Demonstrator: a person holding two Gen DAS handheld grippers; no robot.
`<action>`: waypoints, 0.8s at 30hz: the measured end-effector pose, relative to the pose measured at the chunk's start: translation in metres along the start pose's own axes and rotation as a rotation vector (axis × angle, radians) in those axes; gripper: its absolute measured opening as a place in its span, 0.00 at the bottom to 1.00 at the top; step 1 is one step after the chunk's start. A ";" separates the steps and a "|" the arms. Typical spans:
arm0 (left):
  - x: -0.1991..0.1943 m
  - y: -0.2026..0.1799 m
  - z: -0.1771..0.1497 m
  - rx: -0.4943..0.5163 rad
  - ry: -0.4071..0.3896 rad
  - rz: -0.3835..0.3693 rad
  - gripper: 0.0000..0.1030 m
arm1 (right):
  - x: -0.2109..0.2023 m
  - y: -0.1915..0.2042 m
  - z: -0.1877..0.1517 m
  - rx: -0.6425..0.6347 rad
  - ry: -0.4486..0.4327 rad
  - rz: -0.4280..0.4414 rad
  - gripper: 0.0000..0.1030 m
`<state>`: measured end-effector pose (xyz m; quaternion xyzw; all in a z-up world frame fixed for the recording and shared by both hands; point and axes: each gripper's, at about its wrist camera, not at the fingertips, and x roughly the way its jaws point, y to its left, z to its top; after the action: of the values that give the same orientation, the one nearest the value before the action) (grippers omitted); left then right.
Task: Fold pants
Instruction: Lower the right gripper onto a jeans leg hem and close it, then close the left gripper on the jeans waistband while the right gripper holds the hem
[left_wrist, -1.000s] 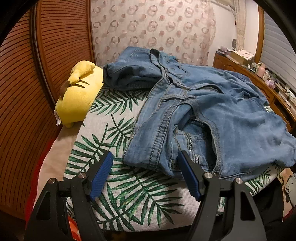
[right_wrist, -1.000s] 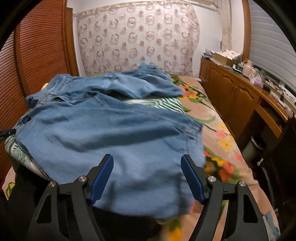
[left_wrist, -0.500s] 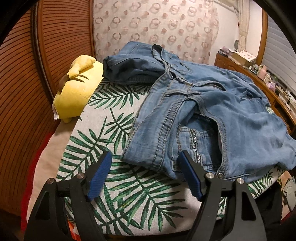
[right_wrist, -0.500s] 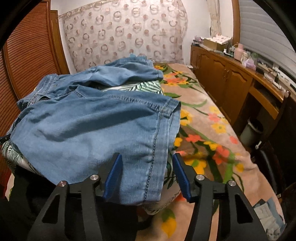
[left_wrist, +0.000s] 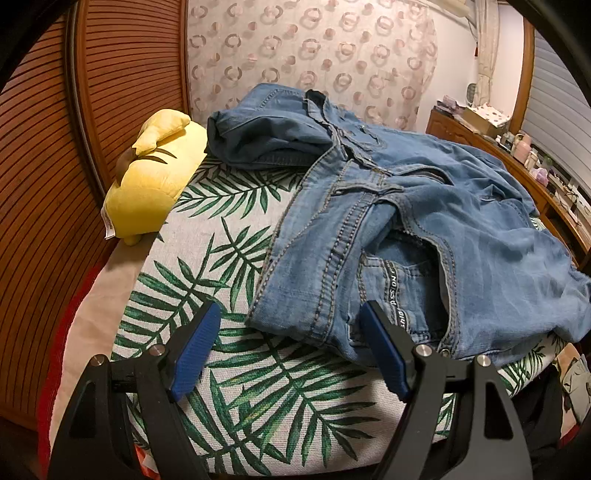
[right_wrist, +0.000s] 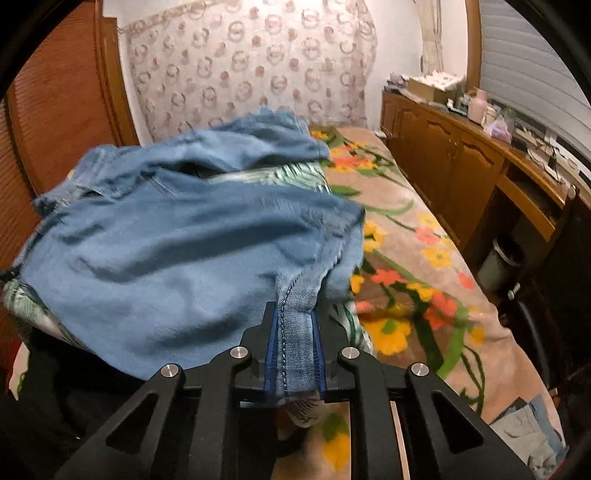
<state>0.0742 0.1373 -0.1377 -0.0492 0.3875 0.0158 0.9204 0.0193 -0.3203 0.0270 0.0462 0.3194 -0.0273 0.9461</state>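
Blue denim pants (left_wrist: 406, 206) lie crumpled on a palm-leaf cloth (left_wrist: 236, 266) on the bed, waistband end toward my left gripper. My left gripper (left_wrist: 291, 332) is open, its blue pads on either side of the waistband corner, not gripping. In the right wrist view the pants (right_wrist: 177, 236) spread across the bed, and my right gripper (right_wrist: 293, 325) is shut on the hem edge of a pant leg, with a stitched seam showing between the pads.
A yellow plush toy (left_wrist: 155, 177) lies at the bed's left by the wooden slatted wall (left_wrist: 44, 147). A floral blanket (right_wrist: 413, 266) covers the bed's right side. A wooden cabinet (right_wrist: 461, 155) with clutter lines the right wall.
My right gripper closed from open onto the pant leg's hem and the fabric bunched up toward it. My left gripper stayed open and shifted slightly closer to the waistband.
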 end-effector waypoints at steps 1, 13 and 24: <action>0.000 0.000 0.000 -0.001 -0.001 0.000 0.77 | -0.004 0.002 0.003 -0.003 -0.021 0.005 0.15; -0.005 0.000 0.000 -0.043 -0.007 -0.077 0.32 | -0.020 0.027 0.014 -0.086 -0.136 0.070 0.13; -0.057 -0.028 0.043 0.044 -0.171 -0.115 0.15 | -0.031 0.009 0.024 -0.124 -0.199 0.026 0.07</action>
<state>0.0663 0.1144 -0.0648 -0.0497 0.3043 -0.0415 0.9504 0.0097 -0.3128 0.0653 -0.0113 0.2242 0.0004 0.9745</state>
